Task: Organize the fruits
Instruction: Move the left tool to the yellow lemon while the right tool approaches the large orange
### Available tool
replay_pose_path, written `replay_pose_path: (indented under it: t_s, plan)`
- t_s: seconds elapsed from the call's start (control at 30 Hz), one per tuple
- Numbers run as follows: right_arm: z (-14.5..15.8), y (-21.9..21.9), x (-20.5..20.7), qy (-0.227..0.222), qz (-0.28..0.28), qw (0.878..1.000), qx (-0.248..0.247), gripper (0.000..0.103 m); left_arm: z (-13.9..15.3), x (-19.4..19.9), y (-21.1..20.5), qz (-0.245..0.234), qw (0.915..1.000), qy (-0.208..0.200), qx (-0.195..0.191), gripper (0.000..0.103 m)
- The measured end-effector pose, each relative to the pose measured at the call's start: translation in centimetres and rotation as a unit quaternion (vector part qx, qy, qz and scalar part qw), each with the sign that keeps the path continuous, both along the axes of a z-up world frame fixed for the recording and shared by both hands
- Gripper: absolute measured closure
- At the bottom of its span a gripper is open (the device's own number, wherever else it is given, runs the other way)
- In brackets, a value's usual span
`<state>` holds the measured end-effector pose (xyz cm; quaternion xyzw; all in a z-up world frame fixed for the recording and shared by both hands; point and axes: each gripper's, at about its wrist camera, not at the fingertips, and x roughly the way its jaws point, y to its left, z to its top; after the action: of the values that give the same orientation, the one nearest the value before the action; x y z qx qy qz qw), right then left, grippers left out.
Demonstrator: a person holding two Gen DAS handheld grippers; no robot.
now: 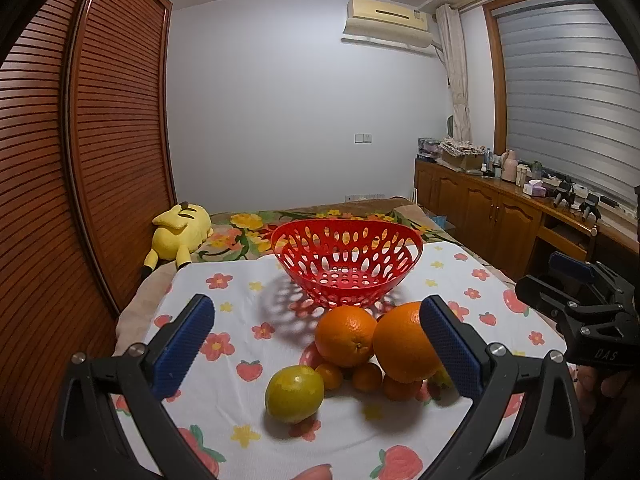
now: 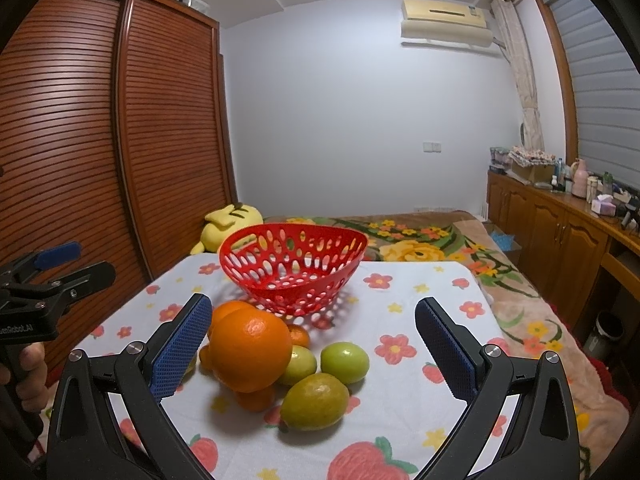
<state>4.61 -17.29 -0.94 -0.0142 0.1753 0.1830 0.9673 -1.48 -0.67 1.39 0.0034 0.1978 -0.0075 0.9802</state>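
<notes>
An empty red perforated basket (image 1: pixel 347 258) (image 2: pixel 294 266) stands at the far side of a white floral cloth (image 1: pixel 240 296) (image 2: pixel 400 292). In front of it lies a fruit pile: two large oranges (image 1: pixel 347 335) (image 1: pixel 404 342) (image 2: pixel 250 350), several small tangerines (image 1: pixel 367 376) (image 2: pixel 299 336), a yellow-green lemon (image 1: pixel 295 393) (image 2: pixel 315 401) and green fruits (image 2: pixel 345 362). My left gripper (image 1: pixel 316 344) is open, just short of the pile. My right gripper (image 2: pixel 314 344) is open too, just short of the fruits. Each gripper shows at the edge of the other's view (image 1: pixel 576 292) (image 2: pixel 52 276).
The cloth covers a table set against a bed with a floral blanket (image 2: pixel 420 240). A yellow plush toy (image 1: pixel 180 234) (image 2: pixel 228 224) lies behind the table on the left. A slatted wooden wardrobe (image 1: pixel 100 140) stands left, a wooden cabinet (image 1: pixel 492 208) right.
</notes>
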Motion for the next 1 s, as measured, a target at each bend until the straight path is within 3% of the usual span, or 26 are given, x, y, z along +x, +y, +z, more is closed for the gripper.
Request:
replay_pose_path:
  t_s: [1.0]
  plan:
    - [-2.8,3.1,2.5,0.046,0.038,0.998,-0.025,0.0,-6.6,2.3,3.3,-0.001,0.9968,0.076,-0.023,0.0]
